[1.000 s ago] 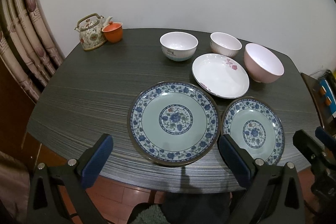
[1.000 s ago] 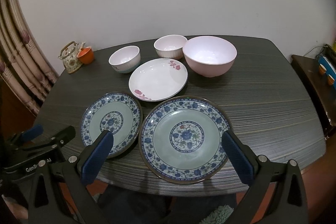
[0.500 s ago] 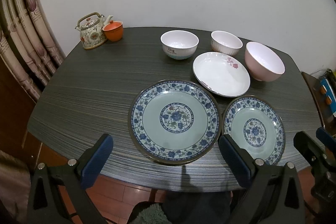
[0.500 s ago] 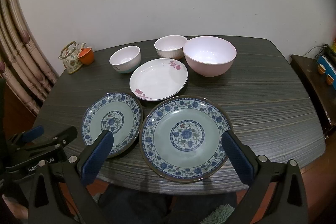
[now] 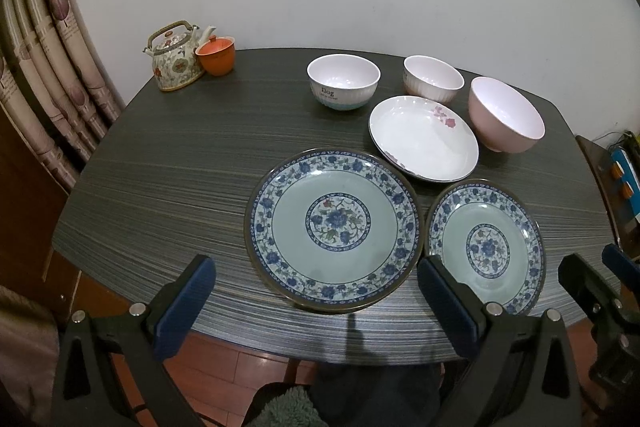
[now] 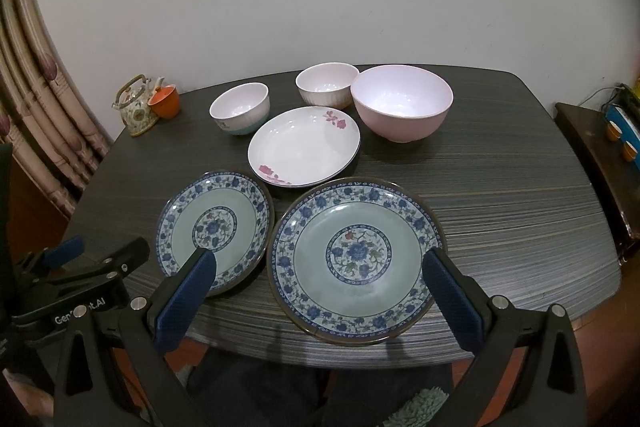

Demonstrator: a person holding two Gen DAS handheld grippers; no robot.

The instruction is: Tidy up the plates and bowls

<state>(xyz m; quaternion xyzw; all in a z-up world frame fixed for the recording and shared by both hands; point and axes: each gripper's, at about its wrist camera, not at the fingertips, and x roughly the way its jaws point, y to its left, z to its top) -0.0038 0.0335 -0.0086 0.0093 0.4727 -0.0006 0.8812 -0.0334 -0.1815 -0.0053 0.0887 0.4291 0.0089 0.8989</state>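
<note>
Large blue-and-green floral plate (image 6: pixel 354 261): flat on the table, directly ahead of the right gripper (image 6: pixel 320 297), between the lines of its two fingers and at the near edge. Its position suits it as the base of a plate stack, in my judgement.

Small matching plate (image 6: pixel 214 229): just beside the large one on its left, rims almost touching, ahead of the right gripper's left finger. In the left wrist view the two look reversed: a bigger plate (image 5: pixel 334 229) ahead of the left gripper (image 5: pixel 316 303), a smaller one (image 5: pixel 486 247) beyond its right finger. Which is truly larger I cannot settle.

White plate with pink flowers (image 6: pixel 304 147): beyond both blue plates, centre.

Three bowls in a far row: white bowl with teal base (image 6: pixel 240 109) left, ribbed white bowl (image 6: pixel 326 85) centre, large pink bowl (image 6: pixel 402 103) right. All upright, unstacked. Nothing is sorted yet.

Both grippers: jaws spread wide, holding nothing, held off the near table edge. The left gripper shows at lower left in the right wrist view.

Surface: dark, streaked wood-grain table (image 6: pixel 500 211), rounded corners. At its far left corner, well clear of the work, a floral teapot (image 5: pixel 174 61) touches an orange cup (image 5: pixel 216 57).

Room: plain white wall, patterned curtain (image 5: pixel 52 67) at left, dark side cabinet (image 6: pixel 600 155) at right, reddish floor below.
</note>
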